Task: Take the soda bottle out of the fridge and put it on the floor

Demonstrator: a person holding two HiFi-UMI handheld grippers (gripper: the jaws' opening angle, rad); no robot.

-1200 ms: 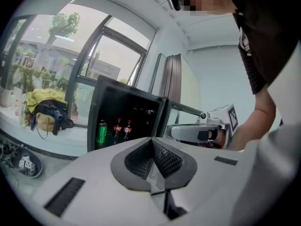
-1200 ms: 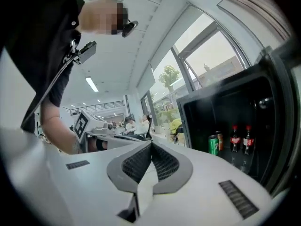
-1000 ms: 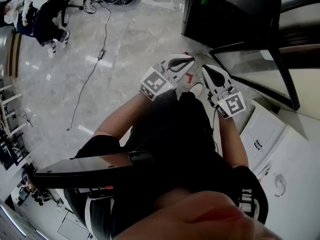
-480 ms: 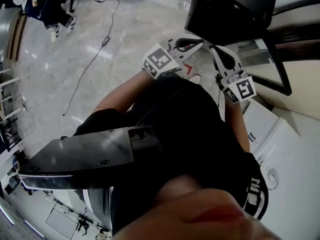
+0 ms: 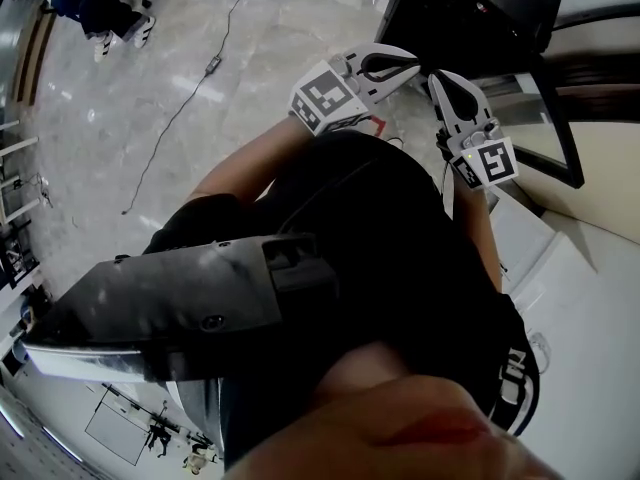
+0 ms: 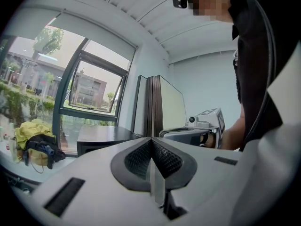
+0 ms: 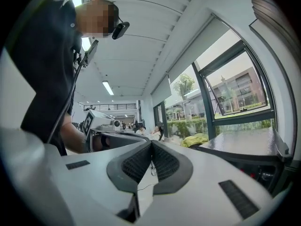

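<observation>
Now both grippers are held out before the person's dark-clothed body, above a pale stone floor [image 5: 120, 118]. The left gripper [image 5: 405, 61] has its jaws pressed together, with nothing between the ribbed pads [image 6: 138, 157]. The right gripper [image 5: 441, 80] is likewise closed and empty, its pads [image 7: 164, 163] meeting along one line. The two tips lie just beside each other, pointing towards the lower edge of a dark cabinet [image 5: 480, 18] with a small green light. In the left gripper view the right gripper [image 6: 193, 134] appears beyond the closed jaws, with a tall window [image 6: 89, 93] at the left.

Compared with one second ago, both grippers sit higher in the head view and closer to the cabinet. They have drawn slightly apart at the marker cubes. The thin cable [image 5: 180, 108] on the floor has slid towards the upper left corner. The jaws were closed then as now. The soda bottle shows in no view.
</observation>
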